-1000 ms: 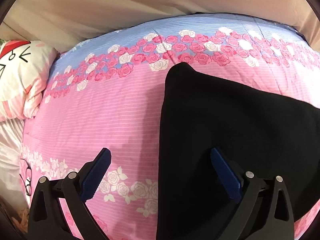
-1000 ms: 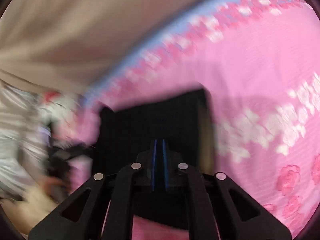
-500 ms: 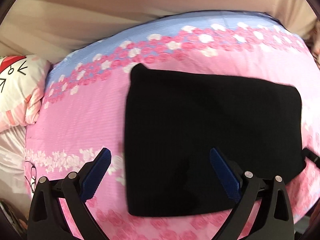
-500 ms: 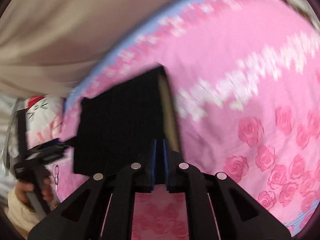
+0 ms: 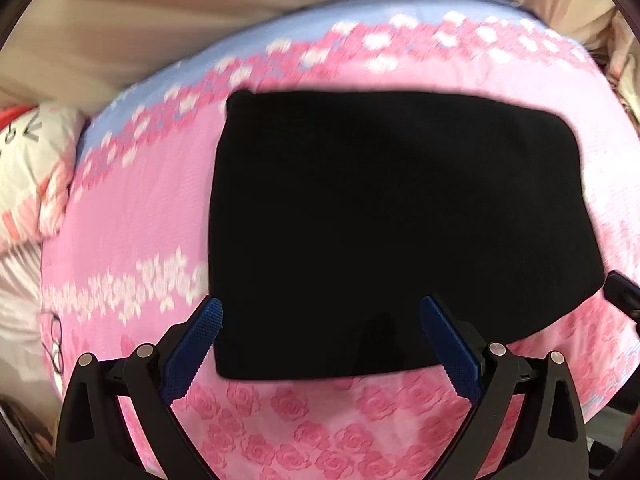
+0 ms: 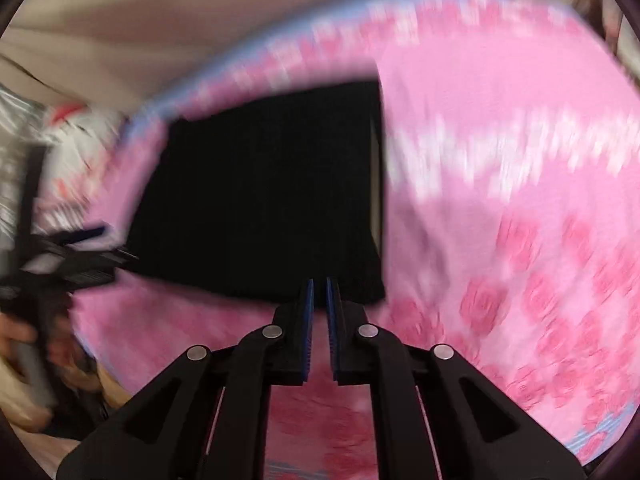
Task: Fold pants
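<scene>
The black pants [image 5: 392, 224] lie folded into a flat rectangle on the pink rose-print bedspread [image 5: 140, 200]. My left gripper [image 5: 320, 304] hangs open over the rectangle's near edge, its blue pads wide apart and nothing between them. In the right wrist view the pants [image 6: 260, 200] lie ahead, blurred. My right gripper [image 6: 318, 281] is shut, its tips at the fabric's near right corner, holding nothing. The left gripper [image 6: 80, 252] shows at the pants' left side, and the right gripper's tip [image 5: 620, 294] shows at the right edge of the left wrist view.
A white pillow with a cartoon face [image 5: 28, 168] lies at the bed's left end. A beige wall [image 5: 200, 20] runs behind the bed. A hand [image 6: 16, 340] grips the left tool at the lower left. The bedspread's near edge falls away at the lower right.
Both grippers have drawn back from the pants. The left view now takes in the whole folded rectangle. The right gripper, earlier over the fabric, now sits at its near corner, still shut.
</scene>
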The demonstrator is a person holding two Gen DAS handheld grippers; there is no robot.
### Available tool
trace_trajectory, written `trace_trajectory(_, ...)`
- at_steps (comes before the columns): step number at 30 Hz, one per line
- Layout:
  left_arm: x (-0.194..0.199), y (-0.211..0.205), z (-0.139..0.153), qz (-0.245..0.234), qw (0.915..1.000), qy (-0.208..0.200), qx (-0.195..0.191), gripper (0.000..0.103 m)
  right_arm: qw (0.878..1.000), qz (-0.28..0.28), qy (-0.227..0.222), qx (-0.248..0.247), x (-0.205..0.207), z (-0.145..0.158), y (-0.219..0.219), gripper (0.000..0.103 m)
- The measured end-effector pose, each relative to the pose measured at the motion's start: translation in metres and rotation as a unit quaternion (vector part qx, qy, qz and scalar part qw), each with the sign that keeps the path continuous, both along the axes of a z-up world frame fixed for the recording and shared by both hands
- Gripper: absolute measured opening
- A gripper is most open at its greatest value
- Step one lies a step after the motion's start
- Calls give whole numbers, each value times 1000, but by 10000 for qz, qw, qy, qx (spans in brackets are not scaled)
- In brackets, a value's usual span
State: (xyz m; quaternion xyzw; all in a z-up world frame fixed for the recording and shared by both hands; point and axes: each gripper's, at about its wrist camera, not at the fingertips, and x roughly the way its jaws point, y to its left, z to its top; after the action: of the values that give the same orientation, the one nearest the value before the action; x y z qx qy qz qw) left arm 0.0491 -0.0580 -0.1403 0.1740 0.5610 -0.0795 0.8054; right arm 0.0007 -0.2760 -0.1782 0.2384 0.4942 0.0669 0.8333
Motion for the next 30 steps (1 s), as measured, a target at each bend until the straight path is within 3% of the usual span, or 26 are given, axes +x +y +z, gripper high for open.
trace_trajectory(3, -5, 15, -17, 116, 9997, 144, 177, 98, 9990, -300, 340, 4, -11, -8, -7, 8)
trace_trajectory(7, -10, 32, -28, 269, 9992, 276, 54, 98, 9988, -194, -438, 101, -21, 50, 1, 8)
trace_trajectory(11, -15, 46, -20, 446, 9987, 235, -121, 98, 9934, 379, -1002, 409, 29, 99, 35, 9)
trace_trajectory(14, -16, 65, -16, 597, 9980, 144, -122, 98, 9912, 865, -945, 330, 80, 94, 76, 9)
trace_trajectory(17, -11, 86, -30, 829, 9959, 344, -124, 98, 9906, 1118, -776, 132, 120, 76, 110, 9)
trace_trajectory(21, -14, 107, -45, 1113, 9921, 566, -143, 98, 9903, 1128, -813, 44, 158, 68, 129, 9)
trace_trajectory(23, -19, 116, -45, 1200, 9908, 576, -252, 98, 9937, 1023, -462, -50, 186, 50, 128, 4)
trace_trajectory(24, -22, 121, -44, 1229, 9902, 583, -319, 98, 9953, 914, -295, 133, 198, 43, 126, 4)
trace_trajectory(26, -26, 130, -42, 1285, 9894, 567, -375, 98, 9957, 651, -445, 479, 198, 59, 118, 9)
trace_trajectory(28, -30, 142, -38, 1344, 9886, 535, -420, 98, 9921, 860, -856, 331, 185, 88, 126, 9)
trace_trajectory(30, -35, 154, -33, 1447, 9870, 498, -490, 98, 9900, 1143, -821, 127, 173, 97, 144, 9)
